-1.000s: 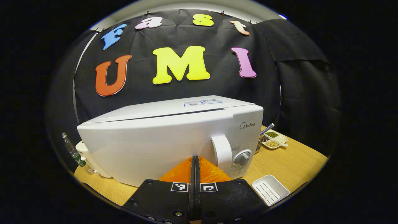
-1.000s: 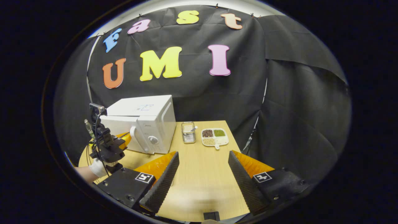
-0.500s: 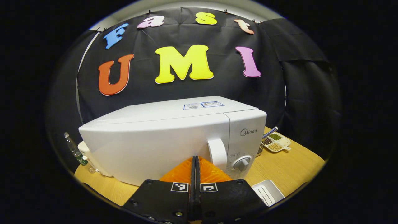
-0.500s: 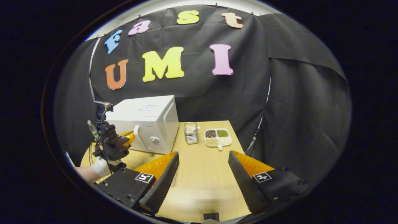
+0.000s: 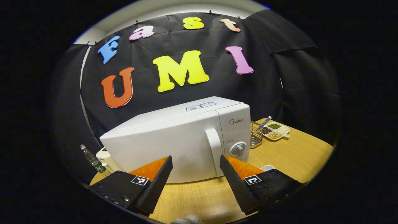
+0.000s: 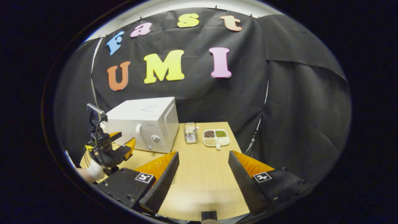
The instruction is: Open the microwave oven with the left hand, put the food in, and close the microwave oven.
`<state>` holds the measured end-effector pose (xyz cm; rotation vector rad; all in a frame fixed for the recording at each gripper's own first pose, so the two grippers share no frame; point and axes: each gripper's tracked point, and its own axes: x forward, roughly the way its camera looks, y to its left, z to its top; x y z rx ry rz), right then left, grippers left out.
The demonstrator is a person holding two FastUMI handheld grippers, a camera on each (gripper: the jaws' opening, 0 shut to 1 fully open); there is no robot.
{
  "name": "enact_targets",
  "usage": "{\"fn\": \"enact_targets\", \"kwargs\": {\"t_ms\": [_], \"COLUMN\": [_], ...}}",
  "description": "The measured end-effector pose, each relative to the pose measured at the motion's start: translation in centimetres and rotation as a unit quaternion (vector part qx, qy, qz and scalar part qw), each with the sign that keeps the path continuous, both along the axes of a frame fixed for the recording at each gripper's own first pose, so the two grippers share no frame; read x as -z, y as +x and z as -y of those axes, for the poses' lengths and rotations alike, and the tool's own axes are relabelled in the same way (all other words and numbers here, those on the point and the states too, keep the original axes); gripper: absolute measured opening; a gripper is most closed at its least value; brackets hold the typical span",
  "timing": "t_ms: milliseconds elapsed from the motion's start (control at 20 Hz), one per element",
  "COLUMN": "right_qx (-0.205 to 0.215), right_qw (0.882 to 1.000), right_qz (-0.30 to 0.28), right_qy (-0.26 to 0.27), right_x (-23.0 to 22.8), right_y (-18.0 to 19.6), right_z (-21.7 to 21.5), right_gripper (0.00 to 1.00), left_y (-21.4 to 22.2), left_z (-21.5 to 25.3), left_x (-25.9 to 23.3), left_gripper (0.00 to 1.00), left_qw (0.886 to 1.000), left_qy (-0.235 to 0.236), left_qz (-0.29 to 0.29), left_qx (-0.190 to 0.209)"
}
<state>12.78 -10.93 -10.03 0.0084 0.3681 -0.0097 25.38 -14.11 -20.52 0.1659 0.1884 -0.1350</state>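
Your wooden worktop [image 6: 199, 174] carries the white microwave oven [image 6: 146, 126], door shut, at its left rear. Just right of it stands a wire basket [image 6: 190, 133], then a divided dish of beans [image 6: 216, 137]. A white tray [image 5: 267, 168] lies near the front.

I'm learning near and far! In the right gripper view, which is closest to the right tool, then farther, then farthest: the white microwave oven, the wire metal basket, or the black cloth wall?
1. Wire metal basket, ahead of the right tool.
2. White microwave oven, ahead and leftward.
3. Black cloth wall, at the back.
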Motion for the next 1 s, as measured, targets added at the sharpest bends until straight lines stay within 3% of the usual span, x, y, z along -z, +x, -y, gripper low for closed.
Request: {"fn": "enact_targets", "kwargs": {"t_ms": [50, 100, 150, 600, 650, 700, 750, 800, 850, 900, 950, 1000], "right_qx": [-0.003, -0.006, -0.012, -0.007, -0.004, 0.000, 0.003, 0.004, 0.007, 0.008, 0.009, 0.008], "right_qw": [1.000, 1.000, 1.000, 0.998, 0.998, 0.997, 0.996, 0.995, 0.994, 0.993, 0.992, 0.992], "right_qz": [0.001, 0.000, 0.003, 0.054, 0.065, 0.075, 0.085, 0.095, 0.102, 0.112, 0.123, 0.129], "right_qy": [-0.002, -0.004, -0.005, -0.019, -0.022, -0.025, -0.027, -0.026, -0.024, -0.021, -0.018, -0.014], "right_x": [0.1, 0.3, 0.2, -2.6, -3.4, -4.1, -4.9, -5.7, -6.3, -7.1, -7.9, -8.4], "right_y": [-0.4, -0.8, -1.1, -5.5, -6.3, -7.0, -7.7, -8.3, -9.0, -9.6, -10.1, -10.6], "right_z": [0.1, 0.2, 0.1, -2.4, -2.9, -3.3, -3.8, -4.5, -5.0, -5.5, -5.9, -6.3], "right_gripper": [1.00, 0.92, 1.00, 1.00, 0.92, 1.00, 0.92, 0.92, 1.00, 0.92, 1.00, 1.00], "left_y": [-0.5, -1.2, -2.0, -12.8, -14.2, -15.7, -16.9, -18.2, -19.3, -20.3, -21.3, -22.0], "left_z": [-0.1, -0.1, 0.1, -0.4, -1.1, -1.9, -2.9, -3.8, -4.3, -5.1, -5.9, -6.8], "left_x": [-0.4, -0.8, -1.2, -9.0, -10.2, -11.3, -12.4, -13.4, -14.5, -15.7, -16.8, -17.9], "left_gripper": [0.95, 0.95, 0.95, 0.95, 0.95, 0.95, 0.95, 0.95, 0.95, 0.95, 0.95, 0.95], "left_qw": [1.000, 1.000, 1.000, 0.998, 0.997, 0.996, 0.996, 0.995, 0.994, 0.993, 0.992, 0.991], "left_qy": [0.002, 0.004, 0.002, -0.062, -0.071, -0.079, -0.082, -0.087, -0.095, -0.102, -0.109, -0.114], "left_qz": [0.001, 0.000, 0.000, 0.027, 0.032, 0.037, 0.042, 0.048, 0.053, 0.060, 0.067, 0.074], "left_qx": [-0.003, -0.005, -0.007, 0.009, 0.009, 0.010, 0.006, 0.006, 0.008, 0.007, 0.003, -0.005]}}
